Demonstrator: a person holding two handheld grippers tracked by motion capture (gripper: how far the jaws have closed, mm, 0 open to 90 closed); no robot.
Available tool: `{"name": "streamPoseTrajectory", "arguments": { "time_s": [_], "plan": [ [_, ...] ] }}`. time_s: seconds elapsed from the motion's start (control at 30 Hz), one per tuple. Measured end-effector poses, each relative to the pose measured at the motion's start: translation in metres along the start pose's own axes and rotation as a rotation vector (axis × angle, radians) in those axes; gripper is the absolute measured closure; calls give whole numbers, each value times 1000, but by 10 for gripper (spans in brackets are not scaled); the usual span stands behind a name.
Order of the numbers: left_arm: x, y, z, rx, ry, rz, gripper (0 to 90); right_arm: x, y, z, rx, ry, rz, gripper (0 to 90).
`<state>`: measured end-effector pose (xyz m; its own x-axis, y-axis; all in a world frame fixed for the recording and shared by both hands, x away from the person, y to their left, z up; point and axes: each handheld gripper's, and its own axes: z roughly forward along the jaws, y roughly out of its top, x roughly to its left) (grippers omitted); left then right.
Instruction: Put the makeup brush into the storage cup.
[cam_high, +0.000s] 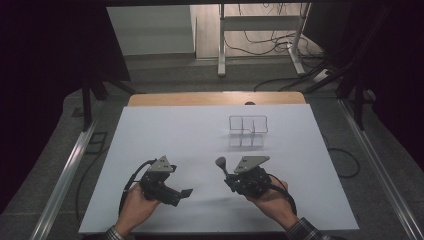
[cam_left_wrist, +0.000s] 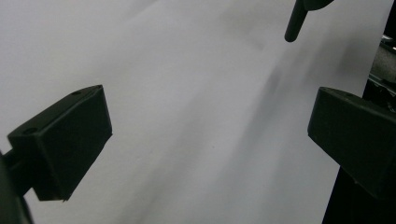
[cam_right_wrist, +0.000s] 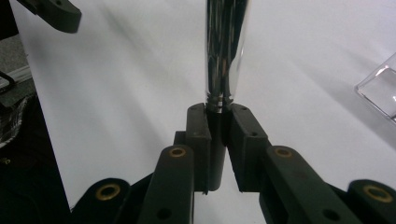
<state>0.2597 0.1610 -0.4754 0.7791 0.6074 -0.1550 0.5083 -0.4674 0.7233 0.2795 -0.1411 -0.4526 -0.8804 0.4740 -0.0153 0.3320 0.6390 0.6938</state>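
On the near half of the white table (cam_high: 165, 130), seen from the high view, two hand-held grippers lie side by side. At left, the left gripper (cam_high: 186, 192) rests low in the person's left hand (cam_high: 135, 207), its jaws directed toward the table's middle. In the left gripper view these two black jaws stand wide apart with bare white surface between them; nothing is held.

To its right, the right gripper (cam_high: 226, 176) is carried in the right hand (cam_high: 267, 200), just above the table. Its jaws are clamped on the black handle end of a slender utensil (cam_high: 221, 165), whose rounded dark head rises up and to the left of the gripper in the high view. In the right gripper view the utensil's (cam_right_wrist: 224, 51) polished metal shaft runs straight up from between the closed jaws, the pads pressing its dark grip on both sides.

Farther right and toward the far side, well apart from both grippers, stands a clear compartmented organizer (cam_high: 247, 131), upright on the white surface; its corner (cam_right_wrist: 380, 91) appears at the right edge of the right gripper view.
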Motion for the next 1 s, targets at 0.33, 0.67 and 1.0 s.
{"name": "streamPoseTrajectory", "arguments": {
  "time_s": [0.33,0.67,1.0],
  "plan": [
    [4,-6,-5,6,17,13,0,-5,-2,-2,3,-10,-2,785],
    [6,-11,-8,17,33,4,0,-12,-4,-6,-4,-30,-1,784],
    [10,-16,-12,33,25,-24,0,-22,-6,-12,-22,-56,12,784]
  ]
}}
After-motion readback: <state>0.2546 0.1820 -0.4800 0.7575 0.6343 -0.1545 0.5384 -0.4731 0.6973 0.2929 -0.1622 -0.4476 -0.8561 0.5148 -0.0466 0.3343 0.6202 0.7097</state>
